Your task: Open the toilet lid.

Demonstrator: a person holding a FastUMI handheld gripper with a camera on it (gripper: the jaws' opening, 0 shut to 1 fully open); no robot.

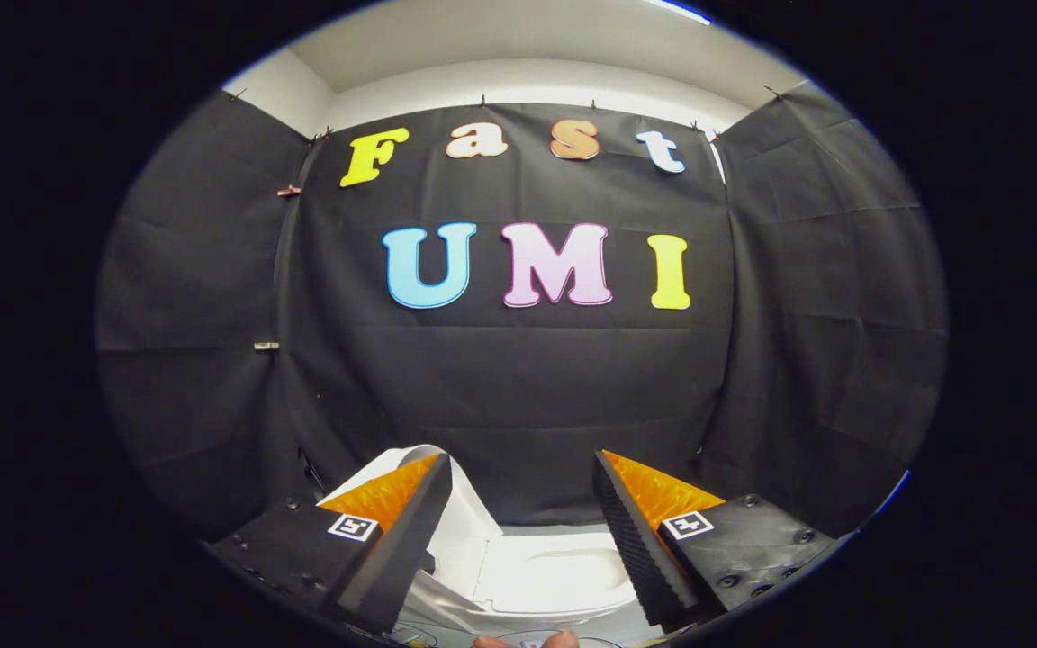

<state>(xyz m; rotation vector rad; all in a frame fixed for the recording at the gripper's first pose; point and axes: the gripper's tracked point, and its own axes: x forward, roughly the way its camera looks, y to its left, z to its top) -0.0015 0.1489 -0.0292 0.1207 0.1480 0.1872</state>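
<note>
A small white toilet (pixel 554 576) sits low down between my two fingers and a little beyond them. Its oval seat opening faces up. A white flap that looks like the lid (pixel 464 504) stands tilted upward at the toilet's left end, partly hidden behind my left finger (pixel 401 531). My gripper (pixel 520 457) is open, with a wide gap between the fingers and nothing held. The right finger (pixel 635 540) hangs over the toilet's right side without touching it.
Black cloth walls close the booth behind the toilet and on both sides. Below the toilet, a person's fingertip (pixel 563 640) pokes in near some printed sheets on the surface.
</note>
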